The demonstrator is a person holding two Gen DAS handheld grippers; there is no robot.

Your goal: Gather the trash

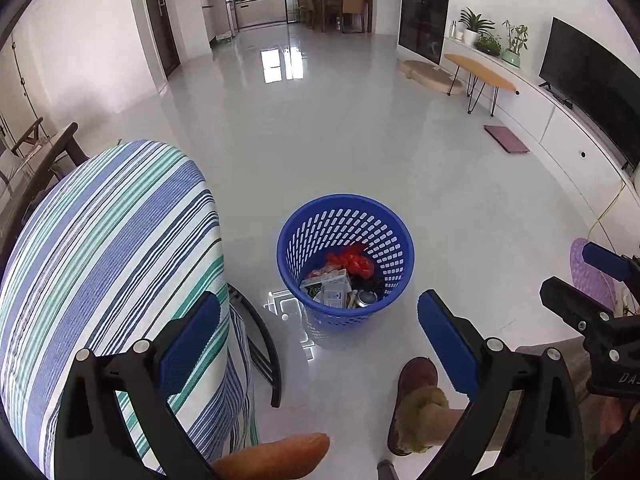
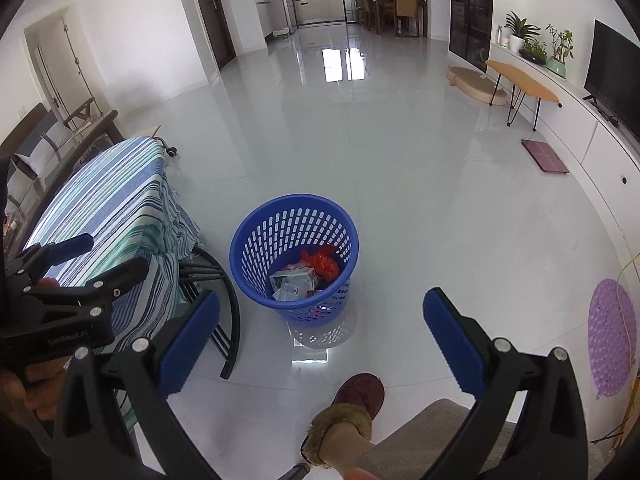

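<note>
Standing on the glossy grey floor (image 1: pixel 340 128), a blue perforated waste basket (image 1: pixel 346 258) holds the collected trash: a crumpled red plastic bag (image 1: pixel 352 262), flattened white cartons (image 1: pixel 328 286) and a small metal can (image 1: pixel 367 298), all lying in the bottom. In the right wrist view the same basket (image 2: pixel 294 256) sits just right of a table draped in a blue-, green- and white-striped cloth (image 2: pixel 116 216), whose black curved legs (image 2: pixel 228 304) stand near the basket without clearly touching it. The left gripper (image 1: pixel 319 344) hangs above and short of the basket, its blue-padded fingers (image 1: pixel 190 344) spread wide with nothing between them. The right gripper (image 2: pixel 322 344) is likewise held open and empty, fingers (image 2: pixel 454 344) well apart. A brown fur-lined slipper (image 2: pixel 352 408) on the person's foot appears below the basket. Farther out, a small wooden side table (image 1: pixel 480 72), potted plants (image 1: pixel 492 36) and a dark television (image 1: pixel 592 88) line the right wall; a purple mat (image 2: pixel 610 340) lies at the right edge.
</note>
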